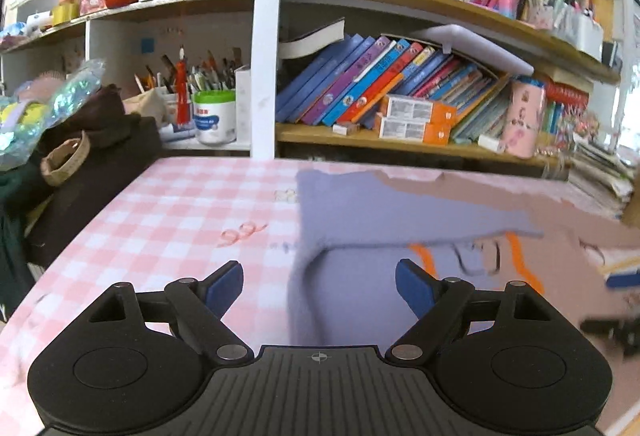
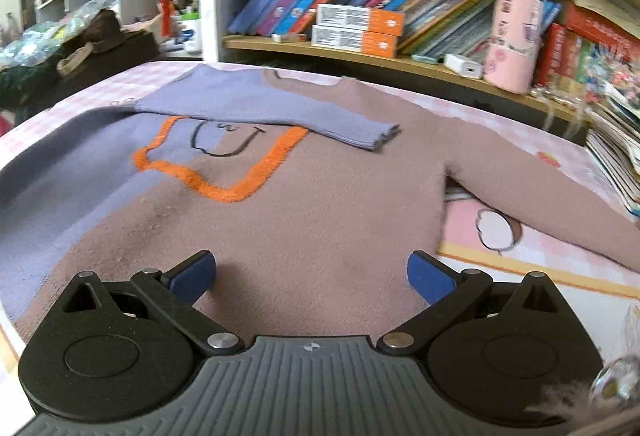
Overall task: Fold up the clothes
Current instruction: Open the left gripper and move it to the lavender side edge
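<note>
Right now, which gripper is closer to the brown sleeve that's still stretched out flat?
Right. The right gripper hovers over the sweater's hem, with the brown sleeve just ahead on its right. The left gripper sits at the opposite, purple edge of the sweater.

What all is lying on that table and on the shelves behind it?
sweater: one, purple and mauve with an orange square outline, spread flat on the table, its purple sleeve folded across the chest
tablecloth: one, pink and white check, covering the table
books: many, mostly blue and purple, leaning on the shelf
orange boxes: two, stacked in front of the books
pink canister: one, right of the boxes
left tool: one, black with blue pads, open, empty
right tool: one, same, open over the sweater
</note>
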